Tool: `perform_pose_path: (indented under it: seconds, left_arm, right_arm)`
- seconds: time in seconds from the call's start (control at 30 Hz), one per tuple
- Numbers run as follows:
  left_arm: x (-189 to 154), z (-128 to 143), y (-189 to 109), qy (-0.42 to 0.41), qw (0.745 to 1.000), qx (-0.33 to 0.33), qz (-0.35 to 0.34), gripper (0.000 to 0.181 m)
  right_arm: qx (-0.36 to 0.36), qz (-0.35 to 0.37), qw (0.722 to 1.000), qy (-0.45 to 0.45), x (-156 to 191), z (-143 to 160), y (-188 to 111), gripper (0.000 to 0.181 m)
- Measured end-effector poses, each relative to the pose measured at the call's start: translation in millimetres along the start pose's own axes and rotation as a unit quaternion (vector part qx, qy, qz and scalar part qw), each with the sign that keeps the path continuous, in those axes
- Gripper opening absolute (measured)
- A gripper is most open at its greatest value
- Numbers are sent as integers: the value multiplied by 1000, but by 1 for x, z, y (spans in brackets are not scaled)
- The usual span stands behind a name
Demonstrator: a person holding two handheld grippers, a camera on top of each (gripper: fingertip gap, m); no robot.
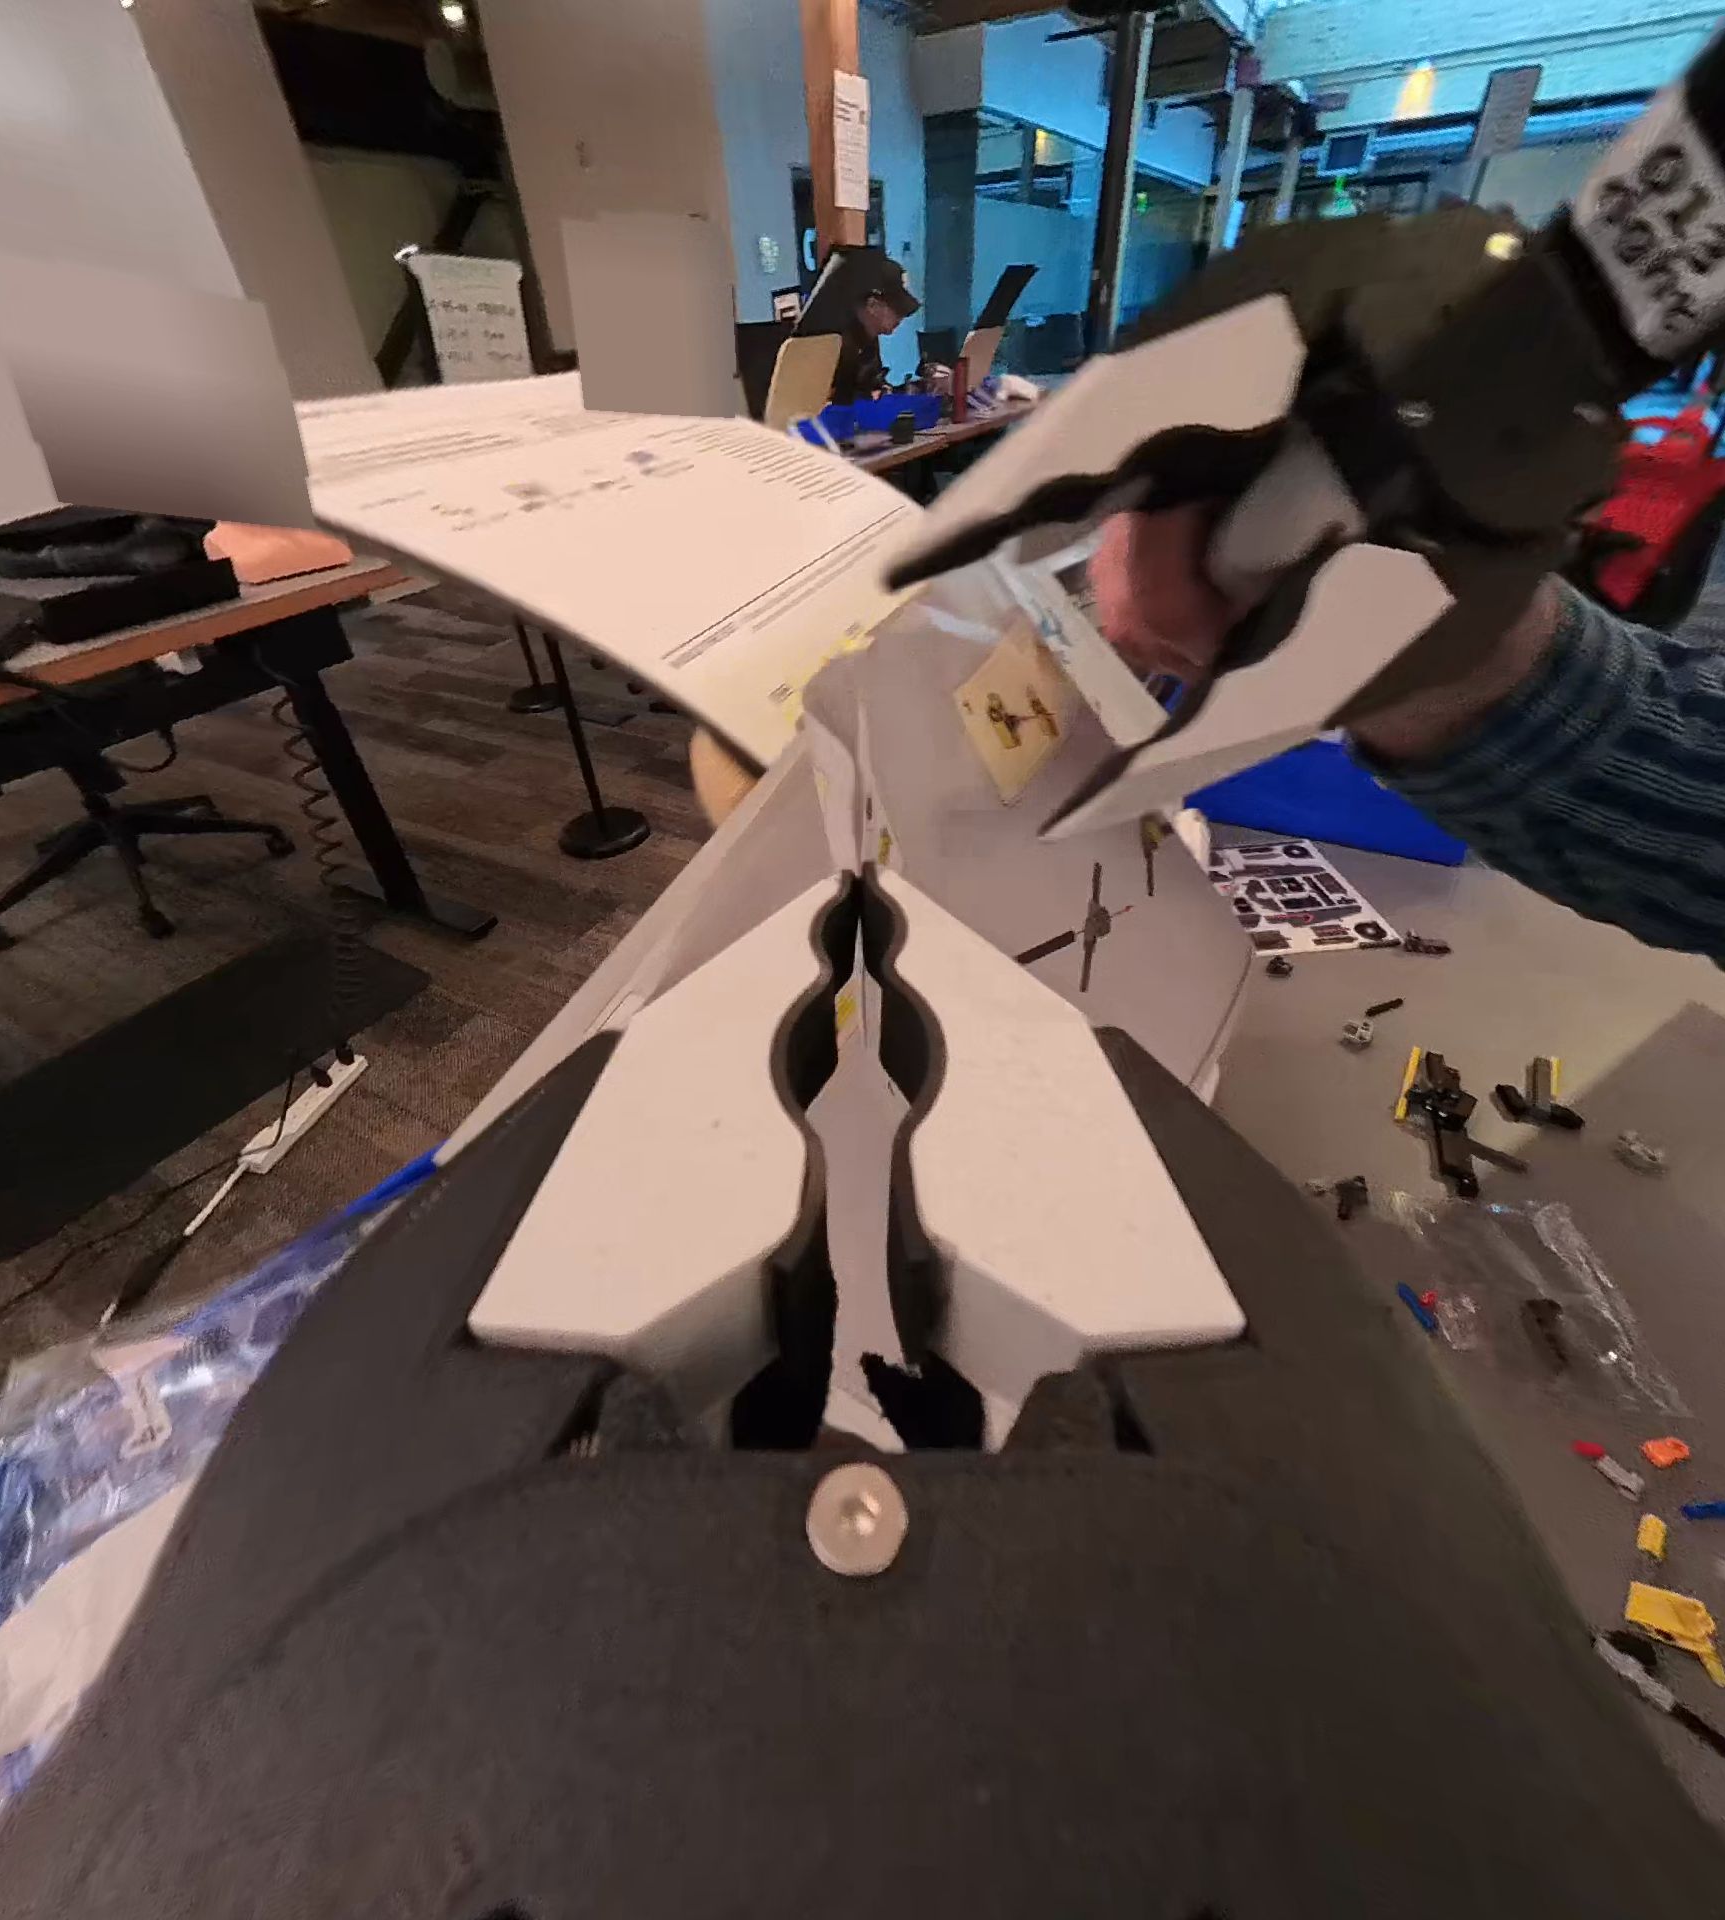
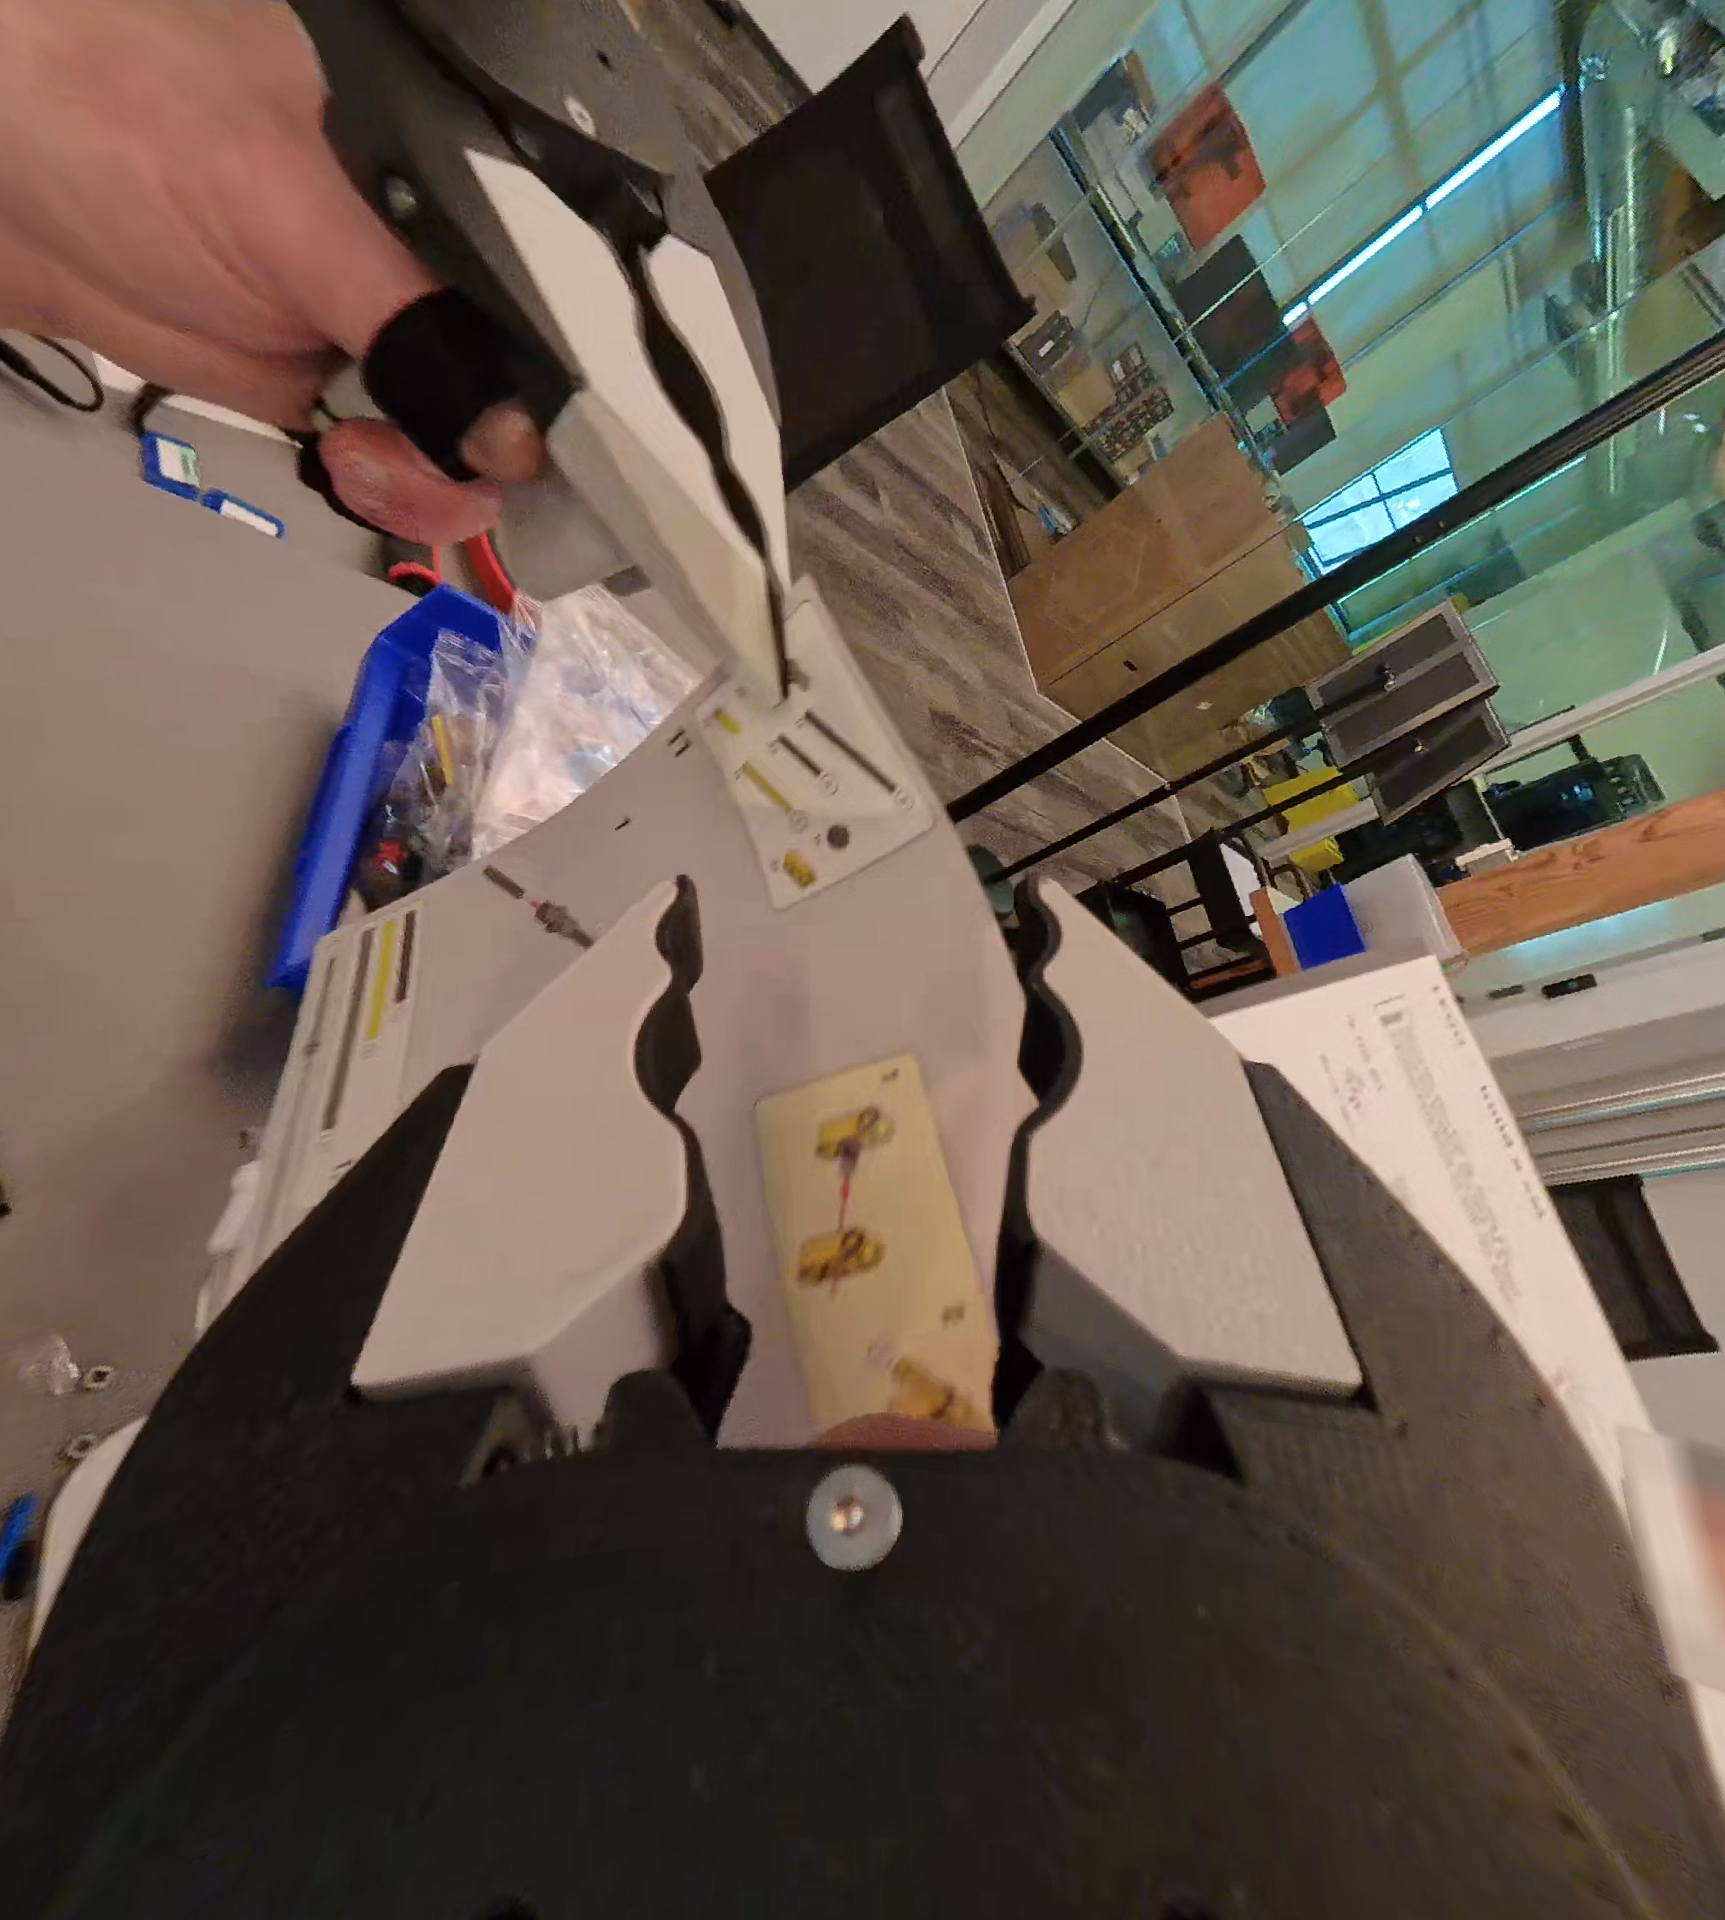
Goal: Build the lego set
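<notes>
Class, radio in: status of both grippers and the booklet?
Left gripper shut on instruction booklet. Right gripper open over page. Loose bricks untouched on table.

Printed writing on instruction booklet (image 1: 629, 520), whiteboard (image 1: 471, 317), right gripper's tag (image 1: 1668, 234); wording withheld.

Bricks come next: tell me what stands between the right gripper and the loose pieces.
The instruction booklet, pinched by the left gripper, lies ahead of the open right gripper; the loose pieces lie on the table beside it.
</notes>
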State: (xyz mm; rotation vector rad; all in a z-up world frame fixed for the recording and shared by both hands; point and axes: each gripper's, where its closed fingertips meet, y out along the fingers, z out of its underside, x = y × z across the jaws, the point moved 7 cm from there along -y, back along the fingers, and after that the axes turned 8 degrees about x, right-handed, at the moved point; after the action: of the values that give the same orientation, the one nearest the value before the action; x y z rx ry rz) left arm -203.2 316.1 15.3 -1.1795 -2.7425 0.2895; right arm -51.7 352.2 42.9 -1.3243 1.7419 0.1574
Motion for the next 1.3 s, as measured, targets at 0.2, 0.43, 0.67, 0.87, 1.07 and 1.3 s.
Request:
perform_pose_path:
  seconds: [0.2, 0.43, 0.67, 0.87, 1.07, 1.3]
  left_arm:
    - [-38, -37, 11, 46, 997, 5, 57, 0]
    - [-63, -67, 31, 59, 991, -8, 117, 0]
    - [-76, -81, 44, 68, 989, -9, 132, 7]
    - [-65, -71, 41, 34, 992, -15, 121, 16]
    - [-69, -63, 46, 22, 988, 4, 154, 0]
    - [-62, -58, 46, -6, 987, -9, 159, 0]
  right_arm:
    - [-2, -40, 999, -29, -14, -13, 1, 44]
    - [-33, -77, 996, -32, -27, -6, -42, 6]
    - [-69, -82, 994, 1, -48, 17, -82, 0]
    - [-95, -80, 992, 7, -49, 25, -97, 0]
    - [-99, -85, 991, 3, -48, 31, -101, 0]
    - [-106, -89, 990, 11, -50, 35, -102, 1]
